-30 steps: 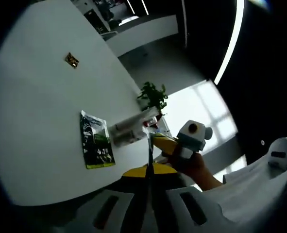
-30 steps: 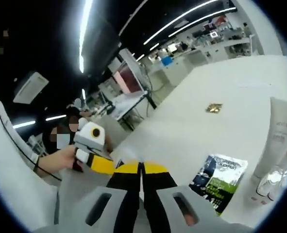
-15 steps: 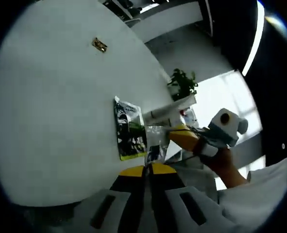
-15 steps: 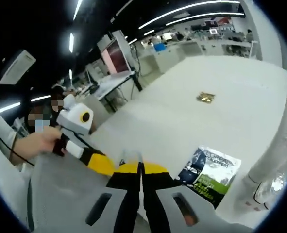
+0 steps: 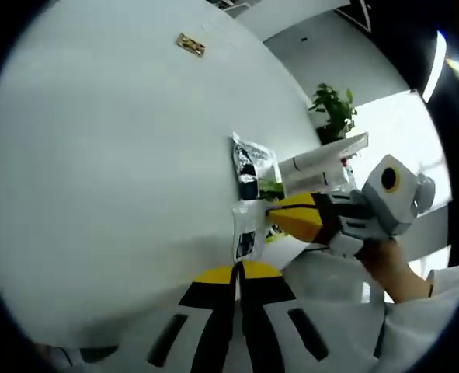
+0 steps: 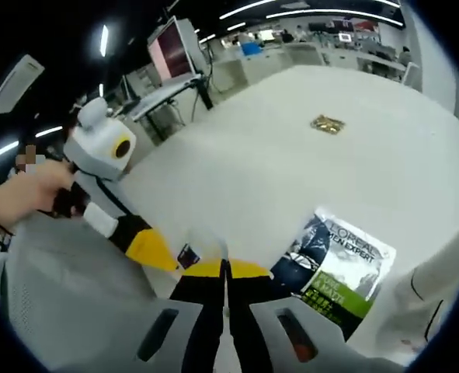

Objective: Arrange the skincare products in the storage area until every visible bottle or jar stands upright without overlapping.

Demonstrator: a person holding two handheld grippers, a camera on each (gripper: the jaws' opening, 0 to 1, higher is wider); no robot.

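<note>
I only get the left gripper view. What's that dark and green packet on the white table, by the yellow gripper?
Observer: In the right gripper view the packet lies flat, and its print reads "Men Expert".
Visitor: What's in the room on the side I can't see?
Observer: Rows of white desks beyond the table.
Visitor: Anything on them?
Observer: The nearest dark stand carries a monitor with a pinkish screen.
</note>
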